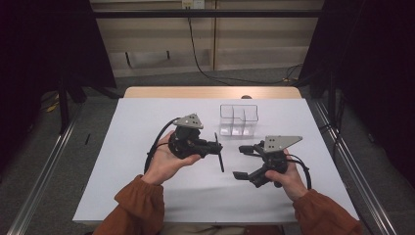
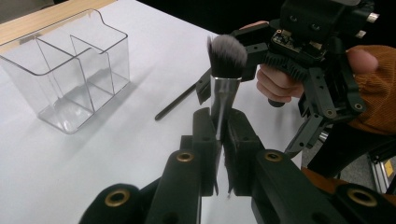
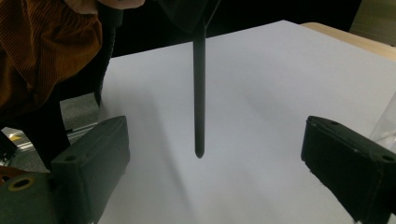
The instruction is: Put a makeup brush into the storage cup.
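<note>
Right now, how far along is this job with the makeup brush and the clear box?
Done: the left gripper has the makeup brush clamped at its silver ferrule and lifted off the table. In hand: the brush hangs in the air, handle down, in front of the open right gripper. Left, as far as I can judge: the clear organizer looks empty, so nothing is stowed yet.

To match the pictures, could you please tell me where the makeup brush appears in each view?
High view: brush at centre, in the left gripper.
Left gripper view: upright between the jaws, bristles up, centre.
Right gripper view: dark handle hanging top centre.
Shared landmark: clear organizer, top left in the left gripper view.
</note>
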A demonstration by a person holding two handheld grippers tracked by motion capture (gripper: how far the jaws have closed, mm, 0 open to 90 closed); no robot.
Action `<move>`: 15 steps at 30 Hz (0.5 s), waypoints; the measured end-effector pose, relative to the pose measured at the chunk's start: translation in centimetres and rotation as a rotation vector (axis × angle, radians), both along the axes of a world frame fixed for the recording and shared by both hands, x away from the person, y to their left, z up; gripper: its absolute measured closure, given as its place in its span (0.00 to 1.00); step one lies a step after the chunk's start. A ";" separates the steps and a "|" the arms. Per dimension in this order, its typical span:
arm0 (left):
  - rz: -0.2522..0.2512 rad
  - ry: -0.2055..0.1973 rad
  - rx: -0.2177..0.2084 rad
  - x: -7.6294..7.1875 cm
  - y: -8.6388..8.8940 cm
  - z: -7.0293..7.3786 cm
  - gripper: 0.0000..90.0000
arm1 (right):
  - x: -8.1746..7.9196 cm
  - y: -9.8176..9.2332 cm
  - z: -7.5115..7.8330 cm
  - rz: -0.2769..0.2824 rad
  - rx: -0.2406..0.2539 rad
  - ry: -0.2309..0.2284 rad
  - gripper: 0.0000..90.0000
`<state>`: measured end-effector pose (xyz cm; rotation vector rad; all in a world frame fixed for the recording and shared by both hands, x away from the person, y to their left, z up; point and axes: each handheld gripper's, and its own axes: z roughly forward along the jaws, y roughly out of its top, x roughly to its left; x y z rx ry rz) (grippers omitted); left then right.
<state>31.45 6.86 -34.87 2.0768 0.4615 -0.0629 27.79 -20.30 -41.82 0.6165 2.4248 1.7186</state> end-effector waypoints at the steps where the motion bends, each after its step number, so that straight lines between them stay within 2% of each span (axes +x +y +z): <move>1: -0.002 -0.001 0.001 0.0 -0.1 -0.1 0.93 | 0.0 0.1 0.2 -0.002 0.000 -0.002 0.10; 5: -0.010 0.001 -0.023 -0.2 -0.5 -0.5 0.93 | 0.1 0.4 0.7 0.002 -0.001 -0.005 0.14; 11: -0.015 0.005 -0.021 -0.2 -0.9 -0.8 0.93 | 0.2 1.4 0.4 0.005 -0.034 0.012 0.21; 15: -0.015 0.010 -0.024 -0.1 -0.8 -0.9 0.93 | 0.2 2.0 0.1 0.004 -0.057 0.005 0.31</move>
